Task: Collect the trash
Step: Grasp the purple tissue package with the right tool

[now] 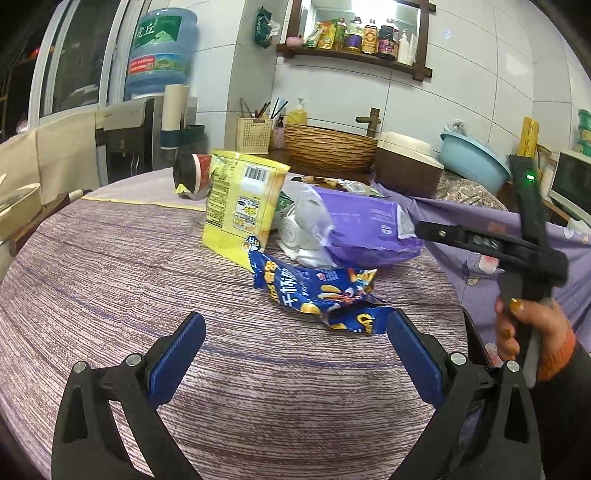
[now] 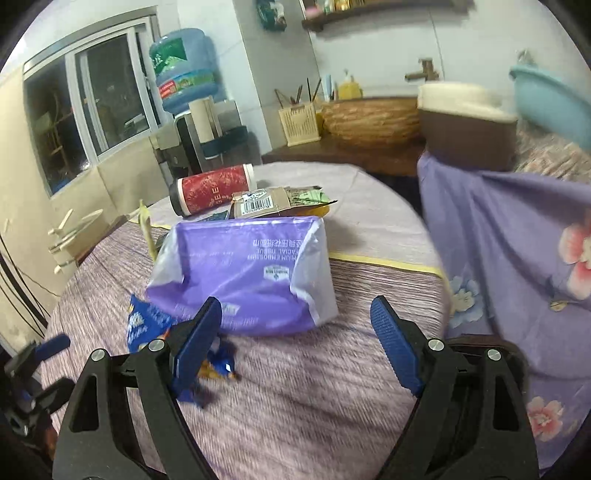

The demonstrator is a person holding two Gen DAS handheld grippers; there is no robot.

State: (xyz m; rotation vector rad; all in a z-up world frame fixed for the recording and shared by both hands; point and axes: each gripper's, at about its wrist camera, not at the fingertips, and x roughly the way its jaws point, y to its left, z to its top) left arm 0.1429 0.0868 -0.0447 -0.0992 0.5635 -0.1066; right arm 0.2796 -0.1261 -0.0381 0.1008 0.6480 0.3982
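We note both the left gripper (image 1: 295,345) and right gripper (image 2: 295,341) spread wide and empty, nothing collected yet: blue snack wrapper (image 1: 321,291), purple tissue pack (image 2: 243,273), yellow bag (image 1: 240,206) all on the table (image 1: 147,295)

Indoor artificial light, moderately bright, cool-white cast. Window (image 2: 96,99) dark. Left wrist view sharp across centre; bright glare at mirror (image 1: 364,11) top. Green indicator light (image 1: 530,178) glows on dark tool at right. Soft short shadows under wrappers on tablecloth (image 1: 147,266). Right wrist view softer overall: motion blur on blue basin (image 2: 550,99), on brown pot (image 2: 467,125), on blue snack wrapper (image 2: 147,325). Heavy fisheye bending at edges in both views; wall tile lines curve; black vignette in corners.
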